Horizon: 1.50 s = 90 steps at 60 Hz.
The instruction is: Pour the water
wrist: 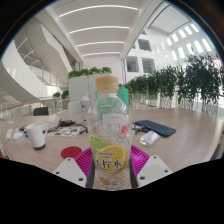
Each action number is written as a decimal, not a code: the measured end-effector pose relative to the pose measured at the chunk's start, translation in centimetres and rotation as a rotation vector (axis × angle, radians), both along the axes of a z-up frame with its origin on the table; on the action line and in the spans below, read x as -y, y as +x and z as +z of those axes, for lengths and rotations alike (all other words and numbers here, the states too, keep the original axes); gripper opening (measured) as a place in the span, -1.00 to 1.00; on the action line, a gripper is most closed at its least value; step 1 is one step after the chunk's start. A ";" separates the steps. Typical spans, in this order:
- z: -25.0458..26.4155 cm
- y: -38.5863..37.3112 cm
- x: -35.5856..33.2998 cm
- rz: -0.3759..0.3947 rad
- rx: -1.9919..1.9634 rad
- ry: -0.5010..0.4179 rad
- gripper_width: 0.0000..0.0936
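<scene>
A clear plastic bottle (109, 125) with a yellow cap and a yellow lemon label stands upright between my fingers. My gripper (110, 168) is shut on it, the pink pads (84, 160) pressing its lower label from both sides. The bottle appears lifted above a wooden table (180, 125). A white mug (37, 135) stands on the table to the left, beyond the fingers. A small red round object (71, 152) lies on the table just left of the bottle.
A dark flat object like a phone or notebook (153, 128) lies on the table to the right of the bottle. Dark items (65, 127) lie behind the mug. Green plants (180, 85) line the far right; a white planter box (85, 88) stands behind.
</scene>
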<state>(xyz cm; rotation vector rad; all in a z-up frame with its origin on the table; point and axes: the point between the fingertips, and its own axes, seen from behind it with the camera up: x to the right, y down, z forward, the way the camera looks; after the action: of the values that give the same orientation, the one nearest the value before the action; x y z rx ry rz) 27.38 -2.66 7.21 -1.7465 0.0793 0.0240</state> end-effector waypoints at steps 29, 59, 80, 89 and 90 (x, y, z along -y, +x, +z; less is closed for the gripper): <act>18.0 -3.9 -6.2 -0.029 0.431 -0.018 -0.17; 12.9 -19.9 -14.4 0.250 2.158 -0.296 -0.16; 14.5 -22.2 -17.2 0.287 2.383 -0.340 -0.16; 15.1 -23.8 -17.2 0.264 2.034 -0.261 -0.16; 15.4 -23.8 -17.3 0.244 1.956 -0.248 -0.16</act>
<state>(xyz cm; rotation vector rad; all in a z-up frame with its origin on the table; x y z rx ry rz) 3.56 14.68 22.62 -1.3228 -1.5624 -1.4983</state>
